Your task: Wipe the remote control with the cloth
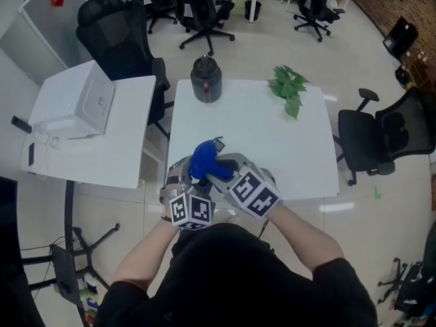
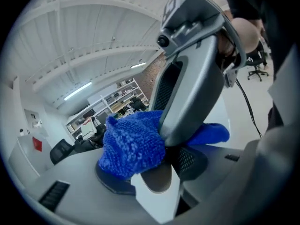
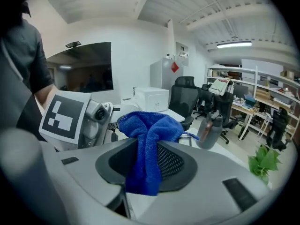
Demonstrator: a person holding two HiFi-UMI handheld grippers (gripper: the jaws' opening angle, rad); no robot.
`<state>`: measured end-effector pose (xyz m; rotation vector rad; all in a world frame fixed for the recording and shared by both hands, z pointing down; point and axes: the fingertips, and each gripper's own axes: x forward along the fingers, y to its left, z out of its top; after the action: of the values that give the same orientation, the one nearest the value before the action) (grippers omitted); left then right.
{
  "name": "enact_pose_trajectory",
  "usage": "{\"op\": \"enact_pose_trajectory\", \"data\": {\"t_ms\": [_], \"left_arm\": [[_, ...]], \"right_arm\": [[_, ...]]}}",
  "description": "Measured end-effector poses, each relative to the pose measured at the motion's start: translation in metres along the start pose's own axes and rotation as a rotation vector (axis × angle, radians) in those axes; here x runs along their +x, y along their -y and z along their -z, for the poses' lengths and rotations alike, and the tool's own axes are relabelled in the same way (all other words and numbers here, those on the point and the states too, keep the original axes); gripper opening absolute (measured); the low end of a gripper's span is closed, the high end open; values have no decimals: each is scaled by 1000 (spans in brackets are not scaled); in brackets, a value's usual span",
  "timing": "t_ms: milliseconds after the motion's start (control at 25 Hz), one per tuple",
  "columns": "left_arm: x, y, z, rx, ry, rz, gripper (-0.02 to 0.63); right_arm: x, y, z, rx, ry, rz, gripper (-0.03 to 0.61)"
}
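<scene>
A blue cloth (image 1: 203, 159) is bunched between my two grippers above the front edge of the white table (image 1: 286, 148). My right gripper (image 3: 147, 165) is shut on it: the blue cloth (image 3: 149, 139) hangs pinched between its dark pads. My left gripper (image 2: 152, 172) has its jaws apart with a gap showing between them. The cloth (image 2: 133, 144) rests against one left pad and the right gripper's body (image 2: 192, 78) crosses in front. In the head view the left gripper (image 1: 182, 176) and right gripper (image 1: 221, 169) stand close together. No remote control shows in any view.
A dark flask (image 1: 206, 79) and a green leafy sprig (image 1: 289, 87) lie at the table's far side. A second table with a white box (image 1: 82, 104) stands to the left. Black office chairs (image 1: 381, 138) are at the right and behind.
</scene>
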<state>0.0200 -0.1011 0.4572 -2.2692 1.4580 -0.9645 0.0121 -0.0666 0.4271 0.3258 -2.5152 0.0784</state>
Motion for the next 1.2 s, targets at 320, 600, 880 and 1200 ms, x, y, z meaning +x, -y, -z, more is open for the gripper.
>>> {"op": "enact_pose_trajectory", "data": {"t_ms": [320, 600, 880, 1200], "left_arm": [[-41, 2, 22, 217, 60, 86, 209], [-74, -12, 40, 190, 113, 131, 207], [-81, -26, 54, 160, 116, 132, 207], [-90, -26, 50, 270, 157, 138, 207]], "right_arm": [[21, -27, -5, 10, -81, 14, 127], [28, -2, -3, 96, -69, 204, 126], [29, -46, -44, 49, -10, 136, 126], [49, -86, -48, 1, -72, 34, 124]]}}
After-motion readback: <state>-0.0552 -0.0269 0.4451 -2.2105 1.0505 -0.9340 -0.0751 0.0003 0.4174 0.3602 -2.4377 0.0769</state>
